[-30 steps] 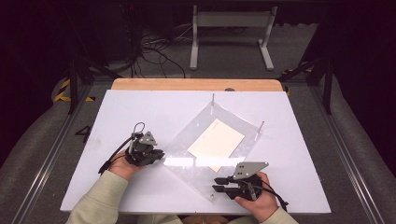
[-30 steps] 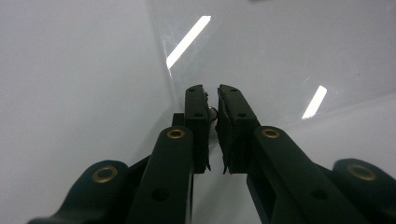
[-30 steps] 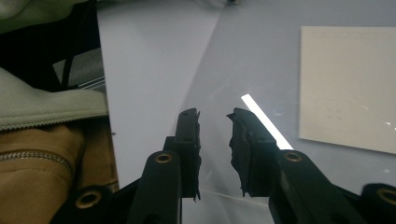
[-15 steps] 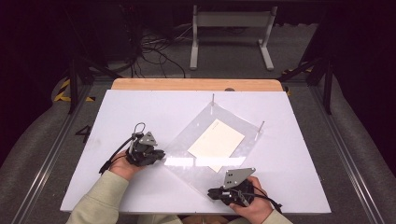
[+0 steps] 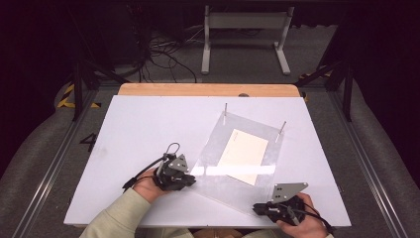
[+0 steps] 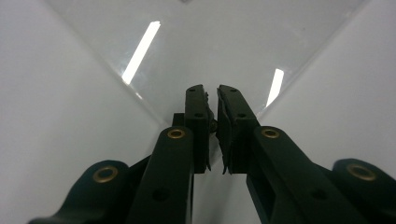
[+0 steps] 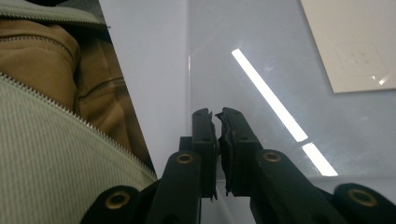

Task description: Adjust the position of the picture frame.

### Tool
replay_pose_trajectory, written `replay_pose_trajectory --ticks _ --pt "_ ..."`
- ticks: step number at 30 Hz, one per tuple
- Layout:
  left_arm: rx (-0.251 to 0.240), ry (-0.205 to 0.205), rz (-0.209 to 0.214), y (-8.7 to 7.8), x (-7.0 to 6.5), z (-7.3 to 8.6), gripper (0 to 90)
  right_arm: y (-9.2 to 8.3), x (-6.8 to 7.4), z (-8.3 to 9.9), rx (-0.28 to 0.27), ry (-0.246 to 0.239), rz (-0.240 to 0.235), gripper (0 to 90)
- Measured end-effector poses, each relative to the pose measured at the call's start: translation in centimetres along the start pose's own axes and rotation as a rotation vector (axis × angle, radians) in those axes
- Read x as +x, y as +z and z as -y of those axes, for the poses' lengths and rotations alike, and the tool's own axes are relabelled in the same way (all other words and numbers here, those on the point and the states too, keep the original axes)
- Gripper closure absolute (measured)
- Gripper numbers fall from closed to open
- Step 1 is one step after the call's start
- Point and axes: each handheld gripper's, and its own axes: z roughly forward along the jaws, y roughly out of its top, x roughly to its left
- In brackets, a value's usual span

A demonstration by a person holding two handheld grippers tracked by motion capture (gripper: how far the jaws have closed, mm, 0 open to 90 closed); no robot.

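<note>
A clear plastic sheet (image 5: 218, 184) lies askew on the white table (image 5: 143, 124), with a cream card (image 5: 243, 154) in its middle. Two thin metal pins (image 5: 226, 110) stand at its far corners. My left gripper (image 5: 190, 178) is at the sheet's left corner, and in the left gripper view the jaws (image 6: 212, 93) are shut on that corner of the sheet (image 6: 224, 42). My right gripper (image 5: 255, 207) is at the near corner by the table's front edge. Its jaws (image 7: 217, 114) are shut on the sheet's edge (image 7: 243, 84), with the card (image 7: 355, 42) farther off.
A wooden strip (image 5: 208, 89) runs along the table's far edge. Beyond it are a dark floor with cables (image 5: 163, 54) and a white stand (image 5: 245, 34). The person's green jacket (image 7: 46, 154) is close behind the right gripper.
Both hands have shifted to the right and the clear sheet has moved with them. The right gripper first went left to the sheet's near corner and closed there.
</note>
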Motion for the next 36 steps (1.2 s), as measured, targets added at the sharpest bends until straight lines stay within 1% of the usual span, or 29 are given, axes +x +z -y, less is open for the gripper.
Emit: replay_pose_trajectory --ticks 2,3,4,5,6,7,8,9,10,11,12,13,14,15,16,18,19,20,21,22,26,27,28,29,31,33,34,35,36 --pt "0.009 0.003 0.006 0.1 -0.3 -0.3 82.7 -0.6 -0.5 0.6 -0.003 0.031 -0.010 83.3" --pt "0.004 -0.012 0.012 0.1 -0.2 -0.4 82.5 -0.8 -0.6 0.7 -0.007 0.037 -0.013 83.0" --pt "-0.018 -0.025 0.024 -0.1 0.1 -0.3 82.1 -0.8 -0.7 0.8 -0.018 0.036 -0.018 82.8" --pt "-0.053 -0.066 0.011 -0.4 0.4 -0.3 81.4 -0.9 -0.7 0.8 -0.044 0.041 -0.020 82.1" --pt "-0.053 -0.066 0.011 -0.4 0.4 -0.3 81.5 -1.1 -0.9 0.7 -0.075 0.048 -0.008 81.8" --pt "-0.088 -0.116 -0.022 -1.0 1.1 -0.1 81.5 -1.1 -0.9 0.7 -0.075 0.048 -0.008 81.8" --pt "-0.124 -0.190 -0.043 -1.4 1.9 0.3 81.6 -1.5 -1.1 0.7 -0.108 0.060 0.029 81.4" --pt "-0.125 -0.229 -0.054 -1.6 2.4 0.6 83.5 -2.0 -1.5 0.8 -0.135 0.081 0.070 81.2" --pt "-0.120 -0.282 -0.059 -1.5 2.9 1.0 85.5 -2.2 -1.8 0.9 -0.149 0.098 0.092 80.8" --pt "-0.100 -0.303 -0.048 -1.2 3.3 1.3 87.2 -2.5 -2.3 1.2 -0.159 0.122 0.125 80.9" --pt "-0.039 -0.309 -0.036 -0.3 3.3 1.4 89.5 -2.9 -3.2 1.7 -0.174 0.171 0.180 80.9" --pt "-0.033 -0.296 -0.032 0.0 3.2 1.3 89.6 -3.1 -3.6 1.9 -0.182 0.199 0.201 80.9" --pt "-0.033 -0.296 -0.032 0.0 3.2 1.3 89.6 -3.1 -3.6 1.9 -0.182 0.199 0.201 80.9" --pt "-0.028 -0.276 -0.006 0.1 3.0 1.0 89.6 -3.3 -4.0 2.1 -0.187 0.215 0.215 80.9" --pt "-0.027 -0.267 0.013 0.3 2.7 0.9 89.7 -3.6 -4.6 2.4 -0.199 0.245 0.239 80.3" --pt "-0.031 -0.259 0.002 0.5 2.4 0.8 89.8 -3.9 -5.3 2.7 -0.211 0.283 0.274 79.5" --pt "-0.036 -0.260 0.017 0.6 2.4 0.8 89.8 -4.2 -5.8 2.8 -0.216 0.308 0.291 79.3" --pt "-0.049 -0.265 0.048 0.8 2.3 0.9 89.9 -4.5 -6.2 2.9 -0.223 0.321 0.305 78.7" --pt "-0.057 -0.261 0.076 1.0 2.1 0.8 89.9 -4.8 -6.9 3.0 -0.228 0.340 0.325 77.5" --pt "-0.057 -0.244 0.089 1.2 1.8 0.7 89.9 -5.1 -7.4 3.0 -0.234 0.356 0.344 77.3" --pt "-0.042 -0.160 0.123 2.1 -0.1 -0.5 89.8 -6.0 -10.6 2.3 -0.257 0.394 0.429 73.6" --pt "-0.039 -0.148 0.121 2.2 -0.4 -0.7 89.7 -6.3 -12.0 1.9 -0.270 0.405 0.464 73.6" --pt "-0.032 -0.132 0.101 2.2 -0.7 -1.0 89.6 -6.4 -12.9 1.6 -0.273 0.420 0.479 73.4" --pt "-0.039 -0.132 0.091 2.2 -0.6 -1.0 88.9 -6.5 -14.3 1.0 -0.277 0.435 0.505 72.2" --pt "-0.050 -0.164 0.117 2.0 -0.1 -0.8 76.4 -6.1 -16.8 -0.3 -0.268 0.441 0.556 70.6" --pt "-0.061 -0.188 0.098 1.7 0.3 -0.4 72.9 -5.5 -18.8 -1.4 -0.244 0.444 0.575 70.9" --pt "-0.069 -0.194 0.100 1.5 0.4 -0.3 70.5 -5.1 -19.8 -2.0 -0.228 0.439 0.592 70.7" --pt "-0.069 -0.194 0.100 1.5 0.4 -0.3 68.3 -5.1 -19.8 -2.0 -0.228 0.439 0.592 70.7" --pt "-0.089 -0.204 0.101 1.1 0.6 0.0 68.3 -4.8 -20.4 -2.3 -0.215 0.442 0.596 70.3"
